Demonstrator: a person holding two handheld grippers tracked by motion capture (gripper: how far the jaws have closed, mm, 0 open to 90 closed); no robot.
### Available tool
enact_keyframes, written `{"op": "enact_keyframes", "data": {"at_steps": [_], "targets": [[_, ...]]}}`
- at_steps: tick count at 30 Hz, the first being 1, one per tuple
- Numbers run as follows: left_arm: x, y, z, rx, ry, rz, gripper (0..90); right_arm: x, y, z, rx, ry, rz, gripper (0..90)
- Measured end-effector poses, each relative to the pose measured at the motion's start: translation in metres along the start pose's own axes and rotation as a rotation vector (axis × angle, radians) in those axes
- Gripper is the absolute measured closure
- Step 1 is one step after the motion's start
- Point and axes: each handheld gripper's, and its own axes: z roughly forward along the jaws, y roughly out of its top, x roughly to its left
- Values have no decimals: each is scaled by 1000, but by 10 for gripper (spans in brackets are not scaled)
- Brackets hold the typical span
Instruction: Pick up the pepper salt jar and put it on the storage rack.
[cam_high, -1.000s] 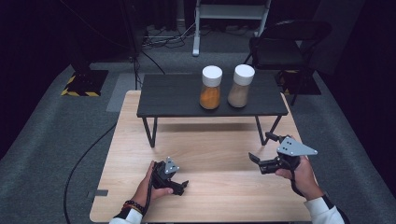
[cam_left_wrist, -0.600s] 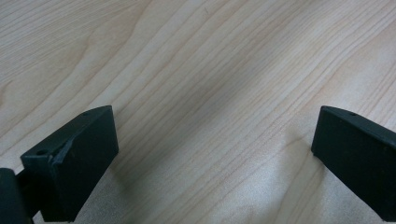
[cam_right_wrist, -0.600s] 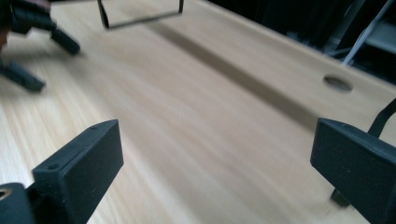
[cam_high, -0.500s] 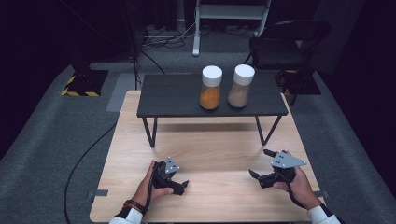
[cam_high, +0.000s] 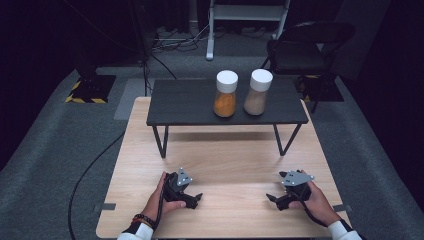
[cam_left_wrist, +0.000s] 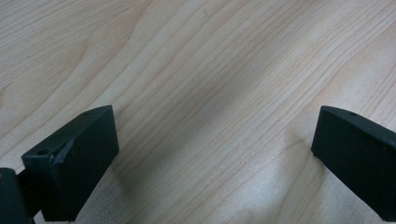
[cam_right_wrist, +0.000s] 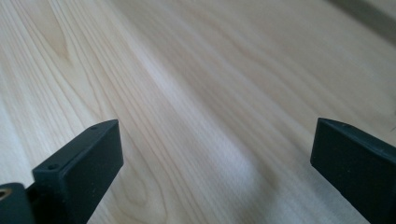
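High view: right gripper has dropped low onto the wooden surface near its front right edge; left gripper unchanged at front left. Both jaws gape wide, gripping nothing. Open wood between them. Orange jar and tan jar stand on the black shelf beyond.

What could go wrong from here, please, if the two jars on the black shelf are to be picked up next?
1. The orange-filled jar and the tan-filled jar stand close together, so an open hand-held gripper closing on one could nudge or topple the other.
2. Both jars sit on the raised black shelf, toward its far side; the left hand-held gripper and right hand-held gripper lie low on the wooden table and might clip the shelf's front edge while reaching.
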Motion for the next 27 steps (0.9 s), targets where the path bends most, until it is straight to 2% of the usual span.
{"op": "enact_keyframes", "data": {"at_steps": [1, 3, 7, 17, 27], "targets": [[0, 0, 0, 0, 0, 0, 6, 0, 1, 2, 22, 3, 4, 8], [0, 0, 0, 0, 0, 0, 6, -5, -3, 4, 12, 20, 53, 5], [-1, 0, 0, 1, 1, -2, 6, -10, -7, 5, 9, 36, 97, 2], [-1, -1, -1, 0, 2, -4, 7, -14, -8, 5, 15, 50, 134, 1], [0, 0, 0, 2, -3, -2, 4, -14, -8, 5, 16, 54, 135, 0]]}}
